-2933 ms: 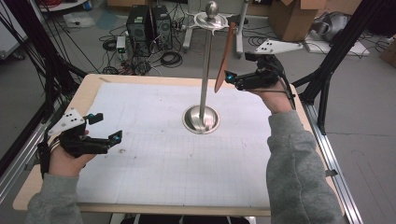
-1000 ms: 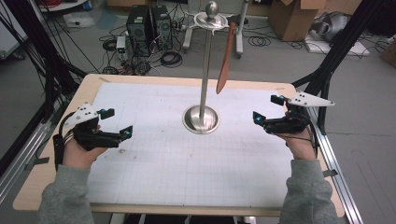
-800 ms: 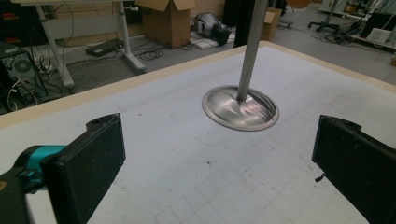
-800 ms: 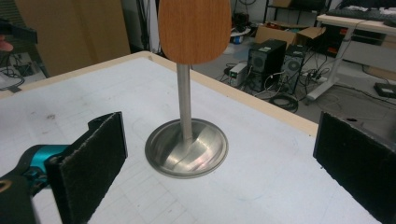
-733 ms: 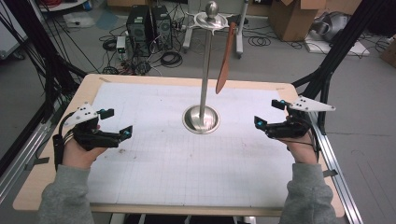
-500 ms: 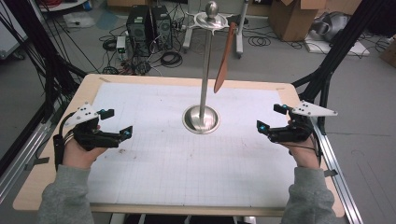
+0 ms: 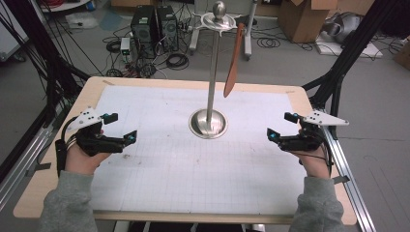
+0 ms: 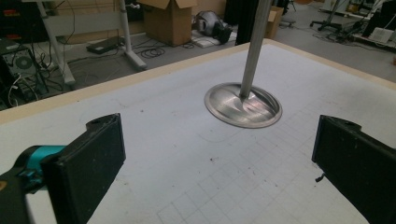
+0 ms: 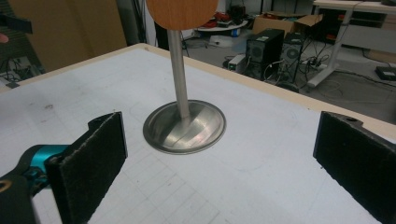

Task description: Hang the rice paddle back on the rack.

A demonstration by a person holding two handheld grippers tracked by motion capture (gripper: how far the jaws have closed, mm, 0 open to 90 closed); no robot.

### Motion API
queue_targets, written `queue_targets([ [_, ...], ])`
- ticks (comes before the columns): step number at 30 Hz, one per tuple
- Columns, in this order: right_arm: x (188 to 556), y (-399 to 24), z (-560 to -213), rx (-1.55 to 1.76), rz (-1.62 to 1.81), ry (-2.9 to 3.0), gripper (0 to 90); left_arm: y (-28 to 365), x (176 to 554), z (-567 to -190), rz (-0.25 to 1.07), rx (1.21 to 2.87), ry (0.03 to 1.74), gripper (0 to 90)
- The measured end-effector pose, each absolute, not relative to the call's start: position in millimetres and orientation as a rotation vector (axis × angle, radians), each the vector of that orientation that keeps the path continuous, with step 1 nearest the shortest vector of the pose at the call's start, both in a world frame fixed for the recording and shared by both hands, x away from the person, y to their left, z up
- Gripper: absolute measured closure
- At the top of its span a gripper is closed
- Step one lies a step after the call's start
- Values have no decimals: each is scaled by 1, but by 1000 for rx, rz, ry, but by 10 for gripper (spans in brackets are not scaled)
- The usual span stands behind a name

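A metal stand with a round base (image 7: 208, 123) and a tall pole (image 7: 212, 72) rises from the middle of the white grid mat (image 7: 193, 169). From its top ring hangs a brown wooden paddle (image 7: 233, 60), free of both grippers. My left gripper (image 7: 121, 128) rests open at the mat's left side, pointing toward the stand. At the right side my right gripper (image 7: 280, 126) is open too. In the left gripper view the base (image 8: 243, 105) lies ahead between the wide-spread jaws of the left gripper (image 8: 219, 133). The right gripper (image 9: 222, 123) faces the base (image 9: 184, 126), with the paddle's lower end (image 9: 182, 11) above.
The wooden table's edge (image 7: 193, 84) borders the mat. Black frame struts (image 7: 338, 72) stand at both back corners. On the floor beyond are computer towers (image 7: 154, 24), cables and cardboard boxes (image 7: 302, 17).
My right gripper has let go of the hanging paddle and come down to the mat's right side. The left gripper shifted a little forward. The paddle has swung slightly.
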State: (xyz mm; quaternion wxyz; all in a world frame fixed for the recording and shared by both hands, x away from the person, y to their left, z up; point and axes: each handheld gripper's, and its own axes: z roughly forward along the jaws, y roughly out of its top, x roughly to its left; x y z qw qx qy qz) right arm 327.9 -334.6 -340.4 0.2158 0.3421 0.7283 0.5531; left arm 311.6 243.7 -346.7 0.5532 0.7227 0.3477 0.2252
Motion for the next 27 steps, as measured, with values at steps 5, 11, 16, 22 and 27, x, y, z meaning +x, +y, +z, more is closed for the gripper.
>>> queue_targets([
  [5, 325, -341, -345, 974, 1543, 2004, 16, 244, 312, -347, 533, 1706, 825, 30],
  [11, 322, -346, -346, 974, 1542, 2001, 16, 245, 312, -348, 535, 1710, 826, 30],
  [16, 319, -351, -349, 984, 1551, 1994, 16, 247, 311, -348, 534, 1706, 831, 30],
  [22, 314, -358, -361, 1018, 1573, 1973, 16, 248, 310, -347, 553, 1691, 824, 31],
  [27, 313, -362, -369, 1037, 1574, 1974, 16, 248, 309, -346, 556, 1685, 820, 30],
])
